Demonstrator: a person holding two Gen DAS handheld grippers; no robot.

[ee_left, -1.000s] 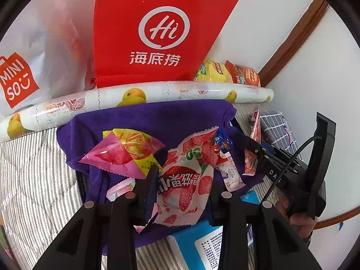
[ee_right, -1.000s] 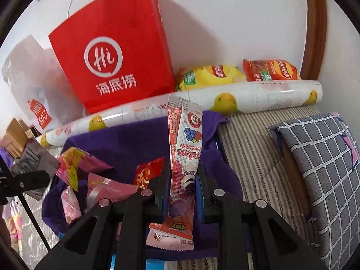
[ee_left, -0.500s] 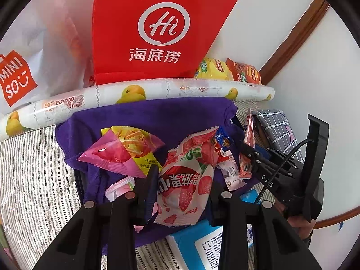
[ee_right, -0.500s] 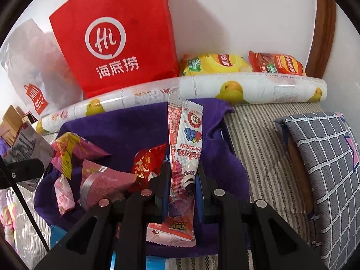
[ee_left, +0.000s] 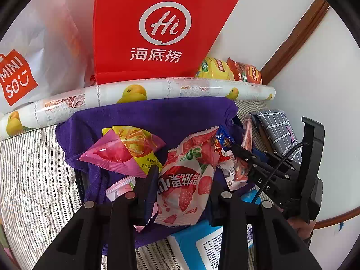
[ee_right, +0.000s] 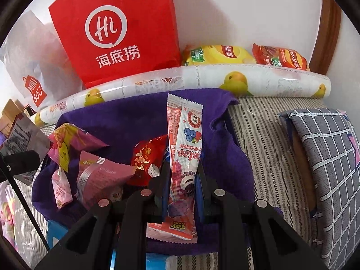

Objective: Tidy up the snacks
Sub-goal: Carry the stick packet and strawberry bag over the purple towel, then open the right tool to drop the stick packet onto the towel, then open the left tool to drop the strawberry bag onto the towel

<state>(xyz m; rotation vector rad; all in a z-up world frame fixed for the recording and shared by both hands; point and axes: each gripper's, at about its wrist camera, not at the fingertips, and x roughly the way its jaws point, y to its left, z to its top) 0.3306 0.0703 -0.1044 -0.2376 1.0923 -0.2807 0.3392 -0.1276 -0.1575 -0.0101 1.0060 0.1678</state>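
Observation:
My left gripper (ee_left: 183, 180) is shut on a pink and white strawberry snack bag (ee_left: 184, 175), held above a purple cloth (ee_left: 157, 117) strewn with packets. Beside it lie a pink and yellow chip bag (ee_left: 126, 148) and small wrapped sweets (ee_left: 225, 141). My right gripper (ee_right: 181, 175) is shut on a long pink berry snack stick (ee_right: 183, 157), which stands upright over the same cloth (ee_right: 126, 121). A red packet (ee_right: 146, 157) and a pink packet (ee_right: 96, 175) lie to its left. In the left wrist view the right gripper (ee_left: 245, 157) appears at the right, its stick seen edge-on.
A red paper bag (ee_right: 117, 31) and a white plastic bag (ee_left: 33, 51) stand against the wall behind a fruit-print roll (ee_right: 202, 78). Yellow (ee_right: 216, 55) and red (ee_right: 281, 57) chip bags lie behind the roll. A checked grey cushion (ee_right: 324, 157) is at the right, a blue box (ee_left: 202, 243) in front.
The right gripper with its stick has shifted a little forward and left over the cloth, tilting slightly. The left gripper and its bag have stayed put.

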